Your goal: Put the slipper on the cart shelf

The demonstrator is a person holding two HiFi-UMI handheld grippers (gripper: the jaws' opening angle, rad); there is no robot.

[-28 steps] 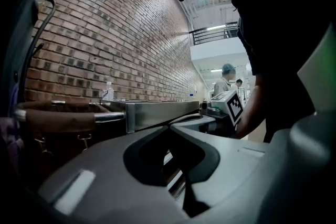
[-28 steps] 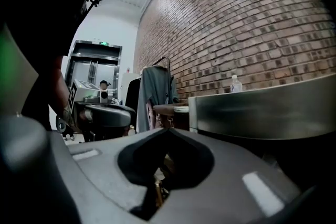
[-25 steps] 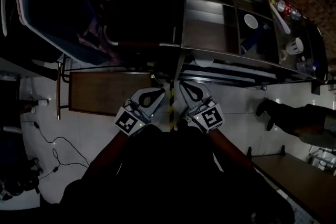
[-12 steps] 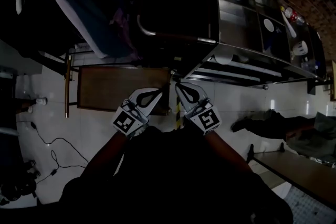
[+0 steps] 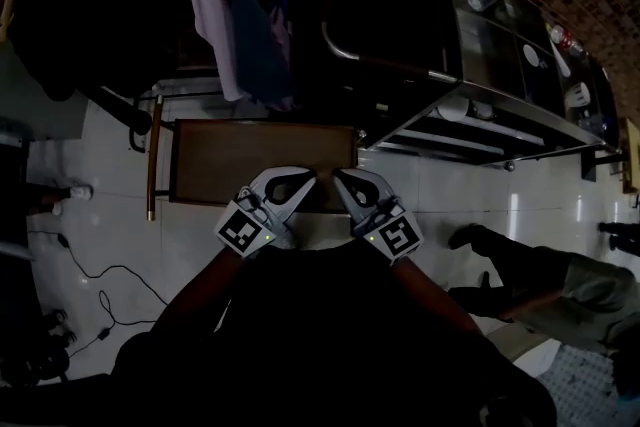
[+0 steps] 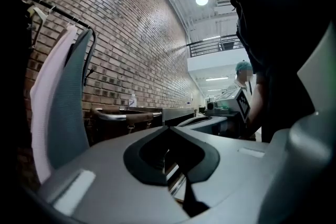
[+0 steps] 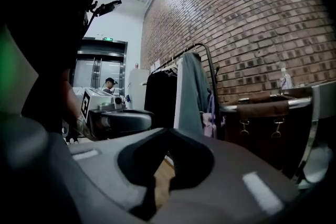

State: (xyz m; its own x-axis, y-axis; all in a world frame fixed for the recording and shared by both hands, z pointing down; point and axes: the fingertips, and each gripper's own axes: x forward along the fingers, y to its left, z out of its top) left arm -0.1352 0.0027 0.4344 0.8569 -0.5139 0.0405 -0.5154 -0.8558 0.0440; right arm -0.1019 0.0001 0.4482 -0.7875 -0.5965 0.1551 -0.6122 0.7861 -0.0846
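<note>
I cannot make out a slipper in any view. The steel cart [image 5: 500,110] with its shelves stands at the upper right of the head view, and its dark handle bar [image 7: 262,107] shows in the right gripper view. My left gripper [image 5: 308,178] and right gripper [image 5: 340,178] are held side by side close to my body, tips almost meeting above the near edge of a low brown board [image 5: 250,155]. Both are shut with nothing in them; the closed tips show as the left gripper [image 6: 169,128] and the right gripper [image 7: 167,131] in their own views.
A clothes rack with hanging garments [image 5: 235,5] fills the upper left. A black cable [image 5: 95,275] and a small pale thing [image 5: 76,191] lie on the white tiled floor at left. Another person's legs [image 5: 530,275] reach in at lower right.
The cart has slid toward the upper right of the head view and the clothes rack has come in at upper left. Both grippers keep the same shut pose before my body.
</note>
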